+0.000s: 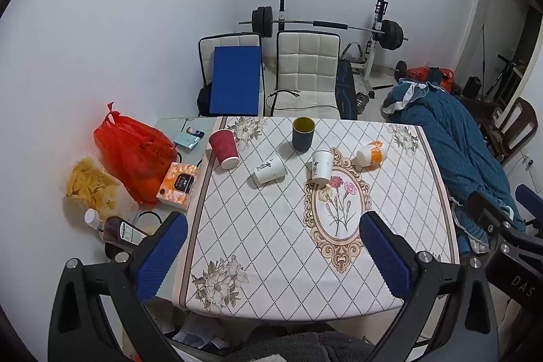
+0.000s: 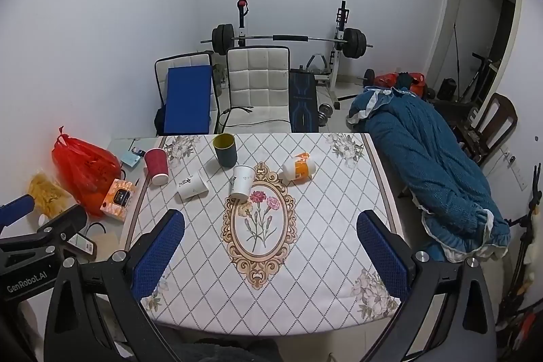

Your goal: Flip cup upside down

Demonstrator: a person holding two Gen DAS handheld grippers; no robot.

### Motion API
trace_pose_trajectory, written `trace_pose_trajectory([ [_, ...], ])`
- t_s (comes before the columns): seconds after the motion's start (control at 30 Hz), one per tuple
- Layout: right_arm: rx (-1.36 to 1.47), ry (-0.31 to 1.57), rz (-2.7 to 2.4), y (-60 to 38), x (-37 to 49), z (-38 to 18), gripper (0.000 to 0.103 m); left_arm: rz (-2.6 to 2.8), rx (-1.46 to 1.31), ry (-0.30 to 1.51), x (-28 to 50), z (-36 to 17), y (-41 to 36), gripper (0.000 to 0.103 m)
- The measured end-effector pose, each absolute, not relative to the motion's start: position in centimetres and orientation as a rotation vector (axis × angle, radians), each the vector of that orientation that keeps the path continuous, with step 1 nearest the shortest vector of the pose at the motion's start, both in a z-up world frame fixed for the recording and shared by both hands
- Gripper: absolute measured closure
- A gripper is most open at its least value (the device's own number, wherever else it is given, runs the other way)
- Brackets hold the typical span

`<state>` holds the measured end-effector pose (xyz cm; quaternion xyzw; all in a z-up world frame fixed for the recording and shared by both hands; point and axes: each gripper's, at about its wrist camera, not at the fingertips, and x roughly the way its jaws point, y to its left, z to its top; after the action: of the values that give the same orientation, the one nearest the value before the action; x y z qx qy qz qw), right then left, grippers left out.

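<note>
Several cups sit on the far half of the patterned tablecloth [image 1: 271, 243]. A dark green cup [image 1: 302, 134] with a yellow inside stands upright, mouth up. A red paper cup [image 1: 224, 148] and a white paper cup [image 1: 321, 167] stand mouth down. Another white paper cup [image 1: 269, 169] and an orange-and-white cup [image 1: 371, 153] lie on their sides. The same cups show in the right wrist view: green [image 2: 225, 150], red [image 2: 156, 166], white [image 2: 242, 181], white lying [image 2: 191, 185], orange lying [image 2: 298, 170]. My left gripper [image 1: 271, 253] and right gripper [image 2: 269, 250] are open and empty over the near table edge.
A red plastic bag [image 1: 134, 155], a bag of chips [image 1: 90, 185], an orange tissue box [image 1: 178, 185] and a bottle [image 1: 118, 228] crowd the table's left side. White chairs [image 1: 307, 70] and a barbell rack stand behind. A blue blanket [image 1: 454, 138] lies to the right.
</note>
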<state>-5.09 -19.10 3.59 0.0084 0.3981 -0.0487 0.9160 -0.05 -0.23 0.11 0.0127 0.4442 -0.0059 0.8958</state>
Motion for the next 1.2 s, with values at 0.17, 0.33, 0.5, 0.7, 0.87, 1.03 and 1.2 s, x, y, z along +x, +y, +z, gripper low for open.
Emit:
trace_pose_trajectory([
  [0.17,0.018,0.818,-0.1,-19.0,-5.0,3.8,0.0,-0.011,0.025,0.921,-0.1,0.3,0.0,0.0],
  [0.33,0.016,0.817,-0.101,-18.8,-4.7,4.2,0.0,-0.011,0.02,0.927,0.1,0.4,-0.4,0.0],
  [0.5,0.016,0.813,-0.103,-18.7,-4.7,4.2,0.0,-0.012,0.024,0.923,0.7,1.0,0.0,0.0],
  [0.7,0.016,0.813,-0.1,-18.7,-4.6,4.4,0.0,-0.009,0.025,0.918,0.6,1.0,0.0,0.0],
  [0.87,0.017,0.811,-0.1,-18.7,-4.7,4.4,0.0,-0.008,0.027,0.918,0.5,0.9,0.0,0.0],
  [1.03,0.019,0.809,-0.097,-18.7,-4.7,4.5,0.0,-0.003,0.028,0.919,0.5,1.2,0.2,0.0],
  [1.2,0.015,0.809,-0.09,-18.0,-3.7,5.5,0.0,-0.004,0.02,0.923,0.9,1.6,0.2,0.0],
])
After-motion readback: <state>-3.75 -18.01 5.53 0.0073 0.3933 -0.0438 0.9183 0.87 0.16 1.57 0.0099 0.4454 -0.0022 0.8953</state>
